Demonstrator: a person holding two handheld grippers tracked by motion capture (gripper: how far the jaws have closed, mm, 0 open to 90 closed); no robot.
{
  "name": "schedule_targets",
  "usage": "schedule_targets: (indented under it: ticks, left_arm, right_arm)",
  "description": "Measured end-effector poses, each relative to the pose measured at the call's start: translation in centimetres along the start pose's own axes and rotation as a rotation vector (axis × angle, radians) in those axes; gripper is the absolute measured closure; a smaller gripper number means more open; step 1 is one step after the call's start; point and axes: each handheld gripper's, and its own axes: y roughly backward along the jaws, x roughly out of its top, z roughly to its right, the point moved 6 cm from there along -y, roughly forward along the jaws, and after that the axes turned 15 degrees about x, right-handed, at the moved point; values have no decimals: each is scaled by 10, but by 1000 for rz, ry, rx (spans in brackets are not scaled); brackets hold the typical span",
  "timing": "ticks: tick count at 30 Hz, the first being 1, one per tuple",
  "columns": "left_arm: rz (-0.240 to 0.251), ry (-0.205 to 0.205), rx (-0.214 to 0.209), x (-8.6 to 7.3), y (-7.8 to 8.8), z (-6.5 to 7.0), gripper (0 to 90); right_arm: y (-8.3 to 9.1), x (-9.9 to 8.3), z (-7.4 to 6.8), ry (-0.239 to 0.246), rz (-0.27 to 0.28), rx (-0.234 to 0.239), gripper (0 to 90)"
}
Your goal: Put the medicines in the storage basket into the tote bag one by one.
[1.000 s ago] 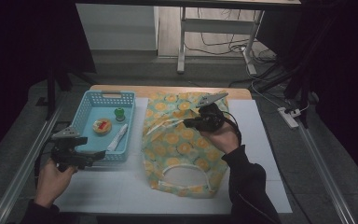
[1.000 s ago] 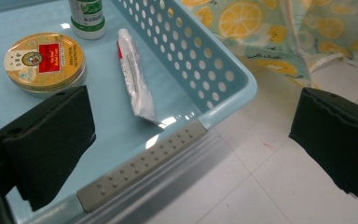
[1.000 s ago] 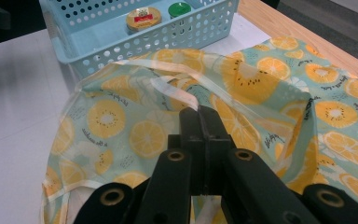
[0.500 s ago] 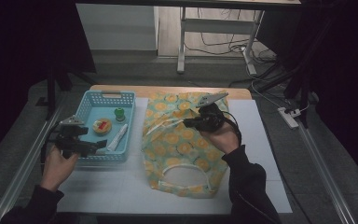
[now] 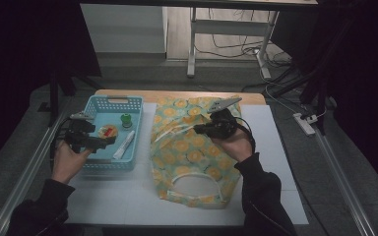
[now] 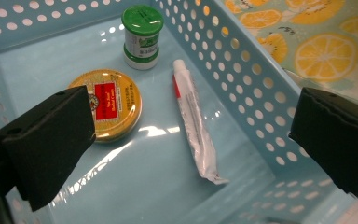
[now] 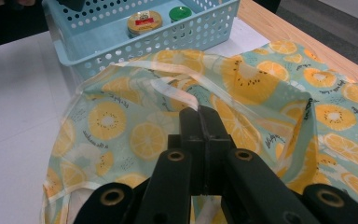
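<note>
We see the right tool [image 5: 207, 129] mid-frame in the high view, jaws pressed together on a pale strap of the yellow-and-teal citrus-print fabric bag [image 5: 192, 152], which lies flat on the white worktop [image 5: 128, 196]. At centre left, our left tool [image 5: 109, 141] hangs spread wide over the light blue perforated plastic basket [image 5: 113, 102], which holds a gold round tin [image 6: 113, 103], a green-capped jar [image 6: 142, 35] and a white tube [image 6: 193, 119].

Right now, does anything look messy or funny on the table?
Nothing is spilled or broken. The fruit-print bag is rumpled, with one edge lifted by the right tongs. The tube lies slanted in the blue basket.
</note>
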Motion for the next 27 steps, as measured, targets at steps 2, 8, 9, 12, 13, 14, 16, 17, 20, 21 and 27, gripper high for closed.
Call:
schedule_targets:
  ticks: [2,8,9,12,13,14,16,17,20,21,27]
  left_arm:
    - [-10,-4,4,3,-4,-2,0]
    - [-35,-3,6,11,-17,-8,0]
    - [-37,-4,1,12,-18,-8,0]
    - [-47,-5,-9,16,-25,-11,0]
    - [-51,-4,-5,17,-27,-12,0]
    - [-57,-3,-4,18,-30,-13,0]
    - [-64,-2,-1,19,-35,-15,0]
    - [-71,-5,0,20,-37,-16,0]
    - [-87,-7,13,20,-45,-19,0]
    - [-90,-5,6,20,-47,-20,0]
    - [-116,-9,-31,21,-60,-24,0]
  right_arm:
    - [0,0,0,1,2,1,900]
    - [0,0,0,2,0,-1,900]
    - [0,0,0,2,-1,-2,900]
    - [1,0,0,4,0,-1,900]
    - [1,0,0,4,0,-1,900]
    - [1,0,0,4,2,-1,900]
    - [1,0,0,4,3,-3,900]
    - [2,0,0,4,2,-2,900]
    - [1,0,0,4,1,-2,900]
    - [1,0,0,4,1,-2,900]
    - [0,-1,0,6,-4,-1,900]
